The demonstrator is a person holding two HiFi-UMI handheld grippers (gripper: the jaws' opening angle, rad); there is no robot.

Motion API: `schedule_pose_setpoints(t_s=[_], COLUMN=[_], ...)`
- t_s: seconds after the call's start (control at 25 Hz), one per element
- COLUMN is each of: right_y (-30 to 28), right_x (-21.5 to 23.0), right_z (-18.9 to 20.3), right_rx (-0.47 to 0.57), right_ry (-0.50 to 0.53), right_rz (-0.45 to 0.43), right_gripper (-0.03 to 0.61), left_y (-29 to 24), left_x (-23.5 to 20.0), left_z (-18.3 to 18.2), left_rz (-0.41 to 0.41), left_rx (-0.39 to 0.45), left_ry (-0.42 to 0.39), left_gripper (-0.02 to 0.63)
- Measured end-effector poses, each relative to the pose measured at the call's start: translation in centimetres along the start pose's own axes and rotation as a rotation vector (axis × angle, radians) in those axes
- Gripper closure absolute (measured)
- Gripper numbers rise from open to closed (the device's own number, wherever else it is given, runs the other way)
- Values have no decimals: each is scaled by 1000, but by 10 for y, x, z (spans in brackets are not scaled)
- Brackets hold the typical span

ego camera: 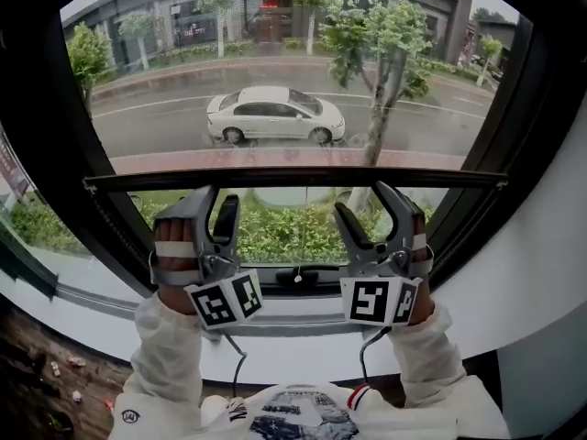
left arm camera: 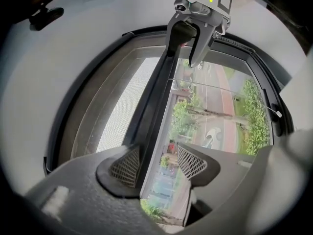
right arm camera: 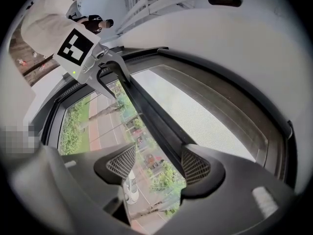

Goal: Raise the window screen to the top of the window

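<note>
Between both grippers' parted fingers point(left arm camera: 126, 166) runs the screen bar point(ego camera: 293, 178).

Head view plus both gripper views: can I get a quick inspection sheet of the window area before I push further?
Surface: white window sill under the frame.
Job's things: window screen partly raised; its dark bottom bar sits level about mid-window, with an open gap beneath.
Clutter: small scraps on the dark floor, lower left.
Grippers: left tongs and right tongs are both open, each straddling the bottom bar, not clamped.
Cables: a lead hangs from each gripper; a thin pull cord hangs below the bar.
Surroundings: white car and trees outside.
</note>
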State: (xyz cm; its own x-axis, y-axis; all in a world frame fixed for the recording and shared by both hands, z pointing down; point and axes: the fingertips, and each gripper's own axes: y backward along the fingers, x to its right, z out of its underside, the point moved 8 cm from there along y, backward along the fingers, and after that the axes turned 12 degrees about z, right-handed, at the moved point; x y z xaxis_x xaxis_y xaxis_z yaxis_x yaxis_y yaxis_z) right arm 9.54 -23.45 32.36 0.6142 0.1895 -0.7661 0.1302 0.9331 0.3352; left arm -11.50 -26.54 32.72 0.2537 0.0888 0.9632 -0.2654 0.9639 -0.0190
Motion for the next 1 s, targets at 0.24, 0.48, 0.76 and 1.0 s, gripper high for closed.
schedule_pose_setpoints(t_s=[0.24,0.48,0.76,1.0], right_y=[-5,-15,-62,-68], right_x=[2,36,117,109], right_z=[-3,-25,-98,-95], right_rx=[14,24,50,80], right_ry=[6,5,1,11], right_rz=[38,64,117,157], right_gripper=[282,281,276,276], left_y=[-2,2,2,0], left_x=[-6,-45,-163,-162], left_z=[-2,-16,-35,-28], left_rz=[-35,-65,-105,-147], left_rx=[14,31,58,77], left_ry=[-9,-8,-9,-2], left_gripper=[374,374,374,374])
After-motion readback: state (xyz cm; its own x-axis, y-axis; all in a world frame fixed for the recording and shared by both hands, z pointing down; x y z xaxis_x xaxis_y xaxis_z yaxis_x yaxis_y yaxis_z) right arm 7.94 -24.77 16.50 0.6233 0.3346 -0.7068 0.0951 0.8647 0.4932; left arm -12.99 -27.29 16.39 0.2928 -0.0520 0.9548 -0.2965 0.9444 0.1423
